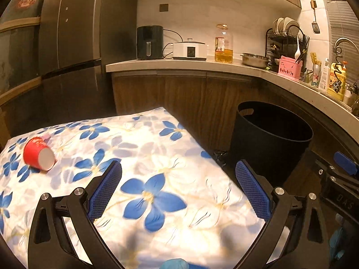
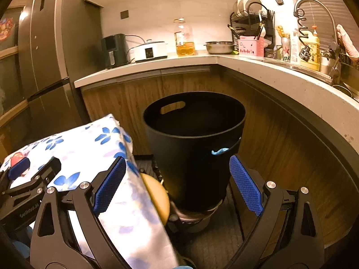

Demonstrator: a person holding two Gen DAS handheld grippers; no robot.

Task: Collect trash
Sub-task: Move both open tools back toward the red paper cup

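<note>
Left hand-held gripper (image 1: 178, 187): jaws spread wide, holding nothing, poised above the flowered worktop (image 1: 157, 157). Right hand-held gripper (image 2: 177, 183): jaws equally wide, empty, hanging just off the worktop's right edge, facing the black bin (image 2: 193, 148). Red paper cup (image 1: 38, 153): on its side near the worktop's far left corner.

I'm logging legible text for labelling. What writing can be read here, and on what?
"GenRobot.AI": on the left gripper body, right wrist view.
"ne": end of a cut-off word on the red-star can.
"DAS": partial letters on the right gripper body, unsure.
Oil bottle, yellow jug and red cup prints: too blurred.
</note>
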